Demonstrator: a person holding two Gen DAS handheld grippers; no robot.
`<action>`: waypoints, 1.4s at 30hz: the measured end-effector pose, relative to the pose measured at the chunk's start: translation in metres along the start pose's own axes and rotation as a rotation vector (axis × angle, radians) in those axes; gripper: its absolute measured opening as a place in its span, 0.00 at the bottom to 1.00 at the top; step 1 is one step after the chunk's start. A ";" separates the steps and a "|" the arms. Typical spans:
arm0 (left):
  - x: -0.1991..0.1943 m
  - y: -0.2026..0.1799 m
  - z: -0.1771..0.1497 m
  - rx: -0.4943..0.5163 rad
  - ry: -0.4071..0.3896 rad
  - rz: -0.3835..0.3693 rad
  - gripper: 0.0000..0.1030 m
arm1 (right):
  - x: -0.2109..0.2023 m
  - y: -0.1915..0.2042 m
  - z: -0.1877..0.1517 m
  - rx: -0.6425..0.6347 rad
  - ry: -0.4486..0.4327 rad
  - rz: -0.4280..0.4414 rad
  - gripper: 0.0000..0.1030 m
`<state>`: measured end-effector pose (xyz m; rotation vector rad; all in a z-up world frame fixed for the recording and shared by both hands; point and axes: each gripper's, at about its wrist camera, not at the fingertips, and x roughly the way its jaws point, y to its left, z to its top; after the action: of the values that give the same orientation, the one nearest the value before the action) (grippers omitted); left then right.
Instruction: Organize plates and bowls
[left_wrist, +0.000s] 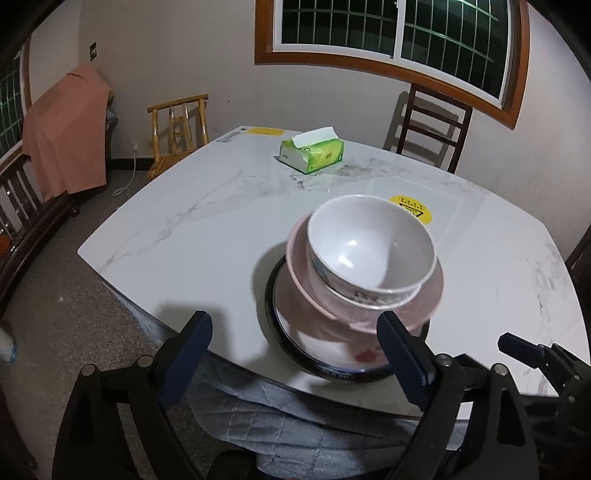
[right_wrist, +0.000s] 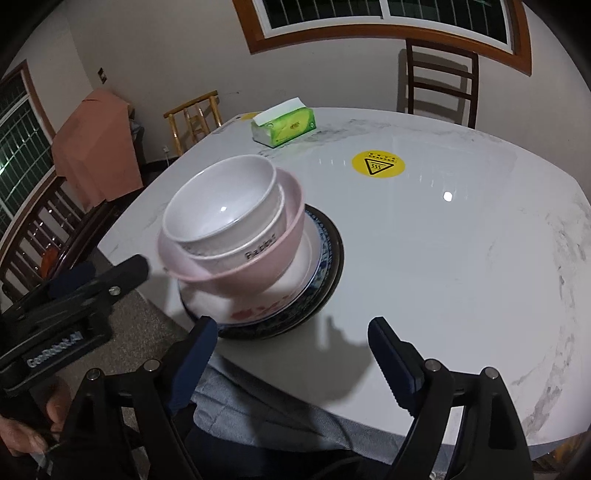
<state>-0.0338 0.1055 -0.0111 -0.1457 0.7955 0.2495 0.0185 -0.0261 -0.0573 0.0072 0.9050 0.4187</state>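
A white bowl (left_wrist: 369, 247) (right_wrist: 225, 210) sits inside a pink bowl (left_wrist: 369, 306) (right_wrist: 243, 269). Both rest on a stack of plates (left_wrist: 314, 347) (right_wrist: 288, 310): a white one with red flowers, a blue-patterned one and a black-rimmed one at the bottom. The stack stands near the front edge of the white marble table (left_wrist: 192, 236) (right_wrist: 461, 258). My left gripper (left_wrist: 295, 332) is open, its fingers on either side of the stack's near side and touching nothing. My right gripper (right_wrist: 291, 339) is open too, just right of the stack's near edge, with nothing between its fingers.
A green tissue box (left_wrist: 314, 153) (right_wrist: 284, 127) lies at the table's far side, with a yellow warning sticker (right_wrist: 377, 164) in the middle. Wooden chairs stand around, one (left_wrist: 66, 140) draped in pink cloth. A person's lap in grey quilted fabric (left_wrist: 295, 424) is below the table edge.
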 end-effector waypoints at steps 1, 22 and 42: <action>0.000 -0.002 -0.001 -0.001 0.002 0.004 0.88 | -0.002 0.000 -0.002 -0.003 -0.009 -0.006 0.84; 0.002 -0.025 -0.016 0.051 0.038 0.019 0.93 | 0.002 0.002 -0.014 -0.035 0.003 -0.016 0.84; 0.002 -0.025 -0.017 0.040 0.051 -0.035 0.93 | 0.008 0.004 -0.016 -0.038 0.031 -0.019 0.84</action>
<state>-0.0374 0.0781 -0.0237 -0.1289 0.8474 0.1976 0.0093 -0.0219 -0.0726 -0.0429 0.9265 0.4199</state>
